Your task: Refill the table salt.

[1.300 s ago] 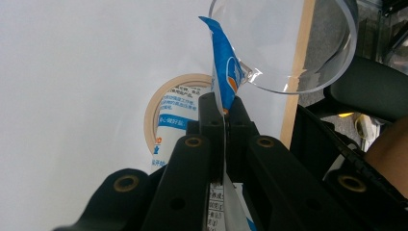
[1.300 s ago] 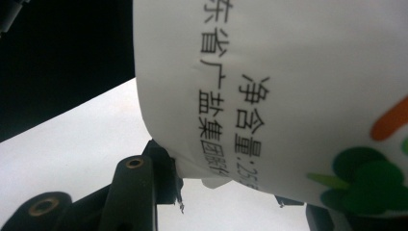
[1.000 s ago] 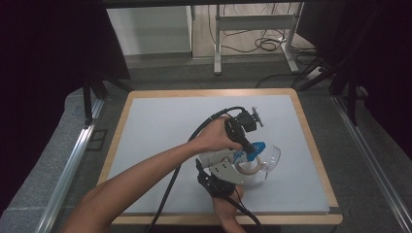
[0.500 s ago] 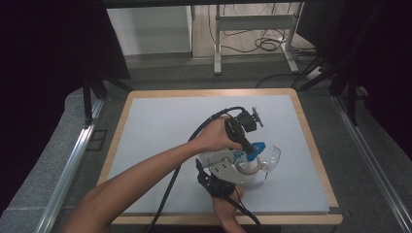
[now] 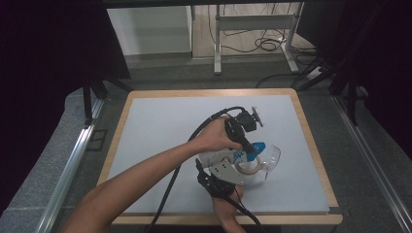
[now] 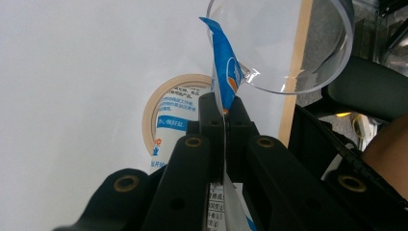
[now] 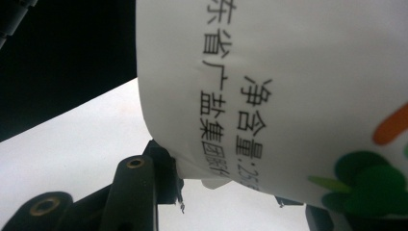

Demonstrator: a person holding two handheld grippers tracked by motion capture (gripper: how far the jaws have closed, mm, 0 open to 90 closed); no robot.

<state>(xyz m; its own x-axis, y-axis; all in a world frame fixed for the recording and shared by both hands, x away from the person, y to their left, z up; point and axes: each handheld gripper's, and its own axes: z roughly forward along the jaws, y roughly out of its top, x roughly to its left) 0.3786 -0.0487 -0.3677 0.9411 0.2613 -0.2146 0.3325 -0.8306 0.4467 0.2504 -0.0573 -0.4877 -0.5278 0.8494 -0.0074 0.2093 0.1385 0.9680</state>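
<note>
Table (image 5: 160, 126): pale grey top in a light wooden frame, seen from above; dark floor and cables beyond its far edge.

Bag (image 6: 225, 72): soft packet, white with black and blue print and a blue top corner. It is held above the right half of the table, near the front edge. In the left gripper view its blue corner stands up out of the jaws and reaches the rim of the cup. In the right gripper view its white printed side (image 7: 298, 86) bulges over the jaws, with orange and green marks at the right edge.

Cup (image 6: 288, 43): clear plastic, lying tilted, mouth toward the bag's blue corner; in the high view it (image 5: 270, 158) sits just right of both grippers.

Tape roll (image 6: 156, 113): beige ring flat on the table, under and behind the bag.

Left gripper (image 6: 225, 118): jaws pressed together on the bag's upper edge, pinching it just below the blue corner. In the high view the left hand (image 5: 214, 138) grips its handle, forearm crossing from the lower left.

Right gripper (image 7: 226, 187): jaws part-way closed around the bag's lower body, one at each side of it. In the high view it (image 5: 245, 167) lies below the left gripper, grey plate on top, the right hand (image 5: 226, 208) at the table's front edge.
</note>
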